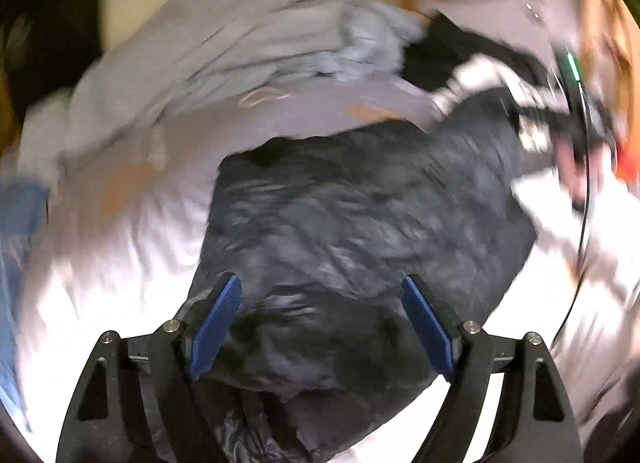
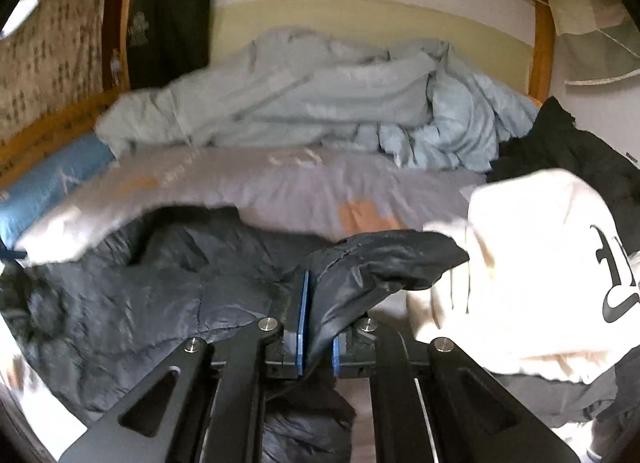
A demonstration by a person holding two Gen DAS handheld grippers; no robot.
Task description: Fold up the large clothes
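A dark, puffy jacket [image 1: 360,215] lies crumpled on the bed. My left gripper [image 1: 322,303] hovers over its near end, its blue pads [image 1: 216,319] wide apart and open; the fabric bulges below them without being pinched. In the right wrist view my right gripper [image 2: 316,299] is shut on a raised fold of the same jacket [image 2: 120,303], and cloth drapes over its right finger. The left wrist view shows that right gripper [image 1: 560,123] blurred, at the jacket's far right corner.
The bed sheet [image 2: 320,187] is pale grey with orange marks. A light blue duvet [image 2: 320,103] is heaped along the back. To the right lie a cream hoodie [image 2: 540,271] with black lettering and a black garment [image 2: 568,143]. A blue pillow [image 2: 52,183] sits at the left by the wooden frame.
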